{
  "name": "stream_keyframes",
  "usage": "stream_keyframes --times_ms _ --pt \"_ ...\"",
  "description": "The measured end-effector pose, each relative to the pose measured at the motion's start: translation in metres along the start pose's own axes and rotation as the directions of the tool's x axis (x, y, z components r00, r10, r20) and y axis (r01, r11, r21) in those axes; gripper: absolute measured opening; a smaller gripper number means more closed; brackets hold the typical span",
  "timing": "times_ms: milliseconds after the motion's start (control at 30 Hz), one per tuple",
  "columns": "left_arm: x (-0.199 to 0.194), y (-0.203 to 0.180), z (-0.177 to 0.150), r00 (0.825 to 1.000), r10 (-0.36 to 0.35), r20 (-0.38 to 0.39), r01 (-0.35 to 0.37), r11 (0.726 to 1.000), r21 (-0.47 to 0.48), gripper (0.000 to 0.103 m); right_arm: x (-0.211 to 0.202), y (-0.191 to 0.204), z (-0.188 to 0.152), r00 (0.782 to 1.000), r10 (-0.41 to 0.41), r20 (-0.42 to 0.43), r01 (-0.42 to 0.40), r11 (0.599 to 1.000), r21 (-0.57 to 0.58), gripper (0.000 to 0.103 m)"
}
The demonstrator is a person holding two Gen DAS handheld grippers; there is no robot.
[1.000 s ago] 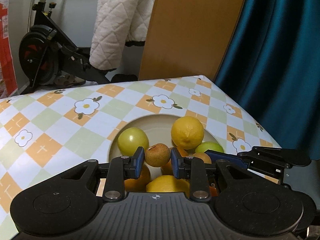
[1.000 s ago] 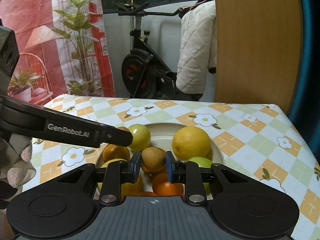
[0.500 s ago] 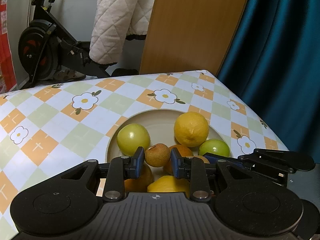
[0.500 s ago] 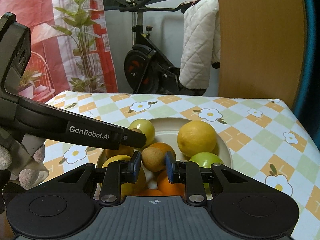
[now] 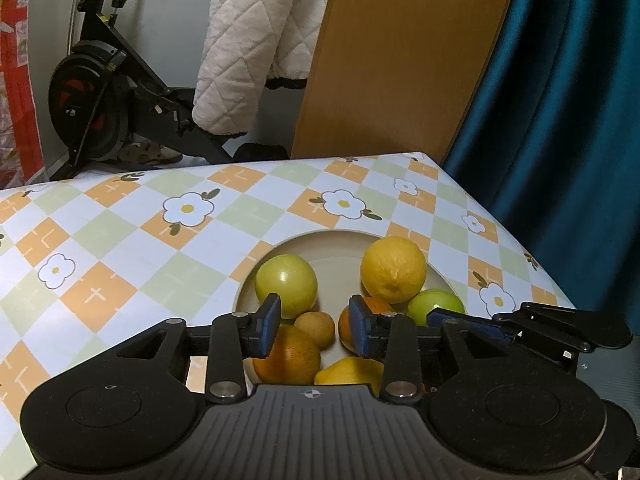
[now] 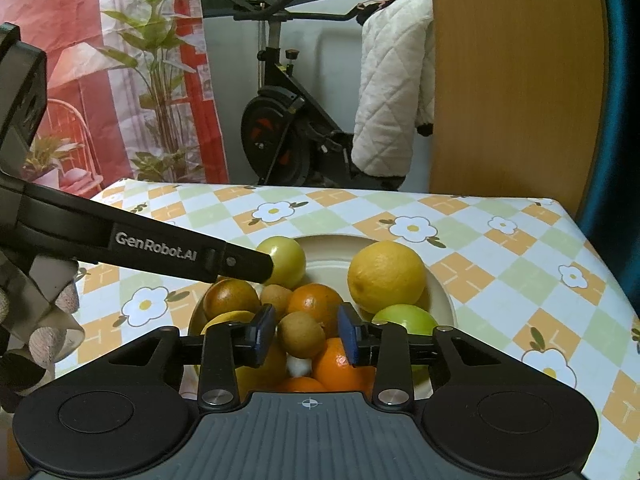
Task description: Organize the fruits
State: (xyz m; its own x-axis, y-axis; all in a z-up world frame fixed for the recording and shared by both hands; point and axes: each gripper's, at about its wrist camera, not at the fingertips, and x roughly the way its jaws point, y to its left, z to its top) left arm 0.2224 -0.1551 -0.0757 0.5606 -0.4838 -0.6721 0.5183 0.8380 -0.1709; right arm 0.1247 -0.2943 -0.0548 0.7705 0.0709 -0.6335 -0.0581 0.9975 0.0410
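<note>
Left wrist view: the left gripper [image 5: 314, 322] had just been opening, its pads clear of the small brown fruit [image 5: 315, 327] that lay between them on the piled plate [image 5: 320, 240].

Right wrist view: the right gripper [image 6: 307, 334] had likewise just parted, a second brown fruit [image 6: 301, 335] loose between its pads, atop oranges [image 6: 340, 364] near the plate's middle.

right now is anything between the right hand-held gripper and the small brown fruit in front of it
Nothing visible. The small brown fruit sits on the pile in the plate, between the right hand-held gripper pads, which have just been opening and stand clear of it. The left hand-held gripper reaches in farther back.
</note>
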Motion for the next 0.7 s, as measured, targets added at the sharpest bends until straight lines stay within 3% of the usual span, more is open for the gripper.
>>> stream_keyframes --times_ms 67,167,300,700 --pt "-0.004 0.001 0.001 1.000 0.006 0.012 -0.006 1.000 -0.004 0.051 0.000 0.000 0.001 1.000 -0.007 0.002 0.007 1.000 0.000 0.043" --pt "-0.012 0.003 0.001 1.000 0.013 0.029 -0.013 1.000 -0.018 0.053 -0.003 0.002 0.003 1.000 -0.014 0.003 0.014 1.000 -0.002 0.051" --pt "-0.022 0.007 0.003 0.998 0.038 0.053 -0.035 0.998 -0.044 0.071 -0.007 0.004 0.007 1.000 -0.014 0.005 0.014 1.000 -0.003 0.066" --pt "-0.065 0.008 0.013 0.979 0.166 0.119 -0.163 0.986 -0.040 0.083 -0.025 0.012 0.027 1.000 -0.011 0.026 0.011 1.000 0.028 0.095"
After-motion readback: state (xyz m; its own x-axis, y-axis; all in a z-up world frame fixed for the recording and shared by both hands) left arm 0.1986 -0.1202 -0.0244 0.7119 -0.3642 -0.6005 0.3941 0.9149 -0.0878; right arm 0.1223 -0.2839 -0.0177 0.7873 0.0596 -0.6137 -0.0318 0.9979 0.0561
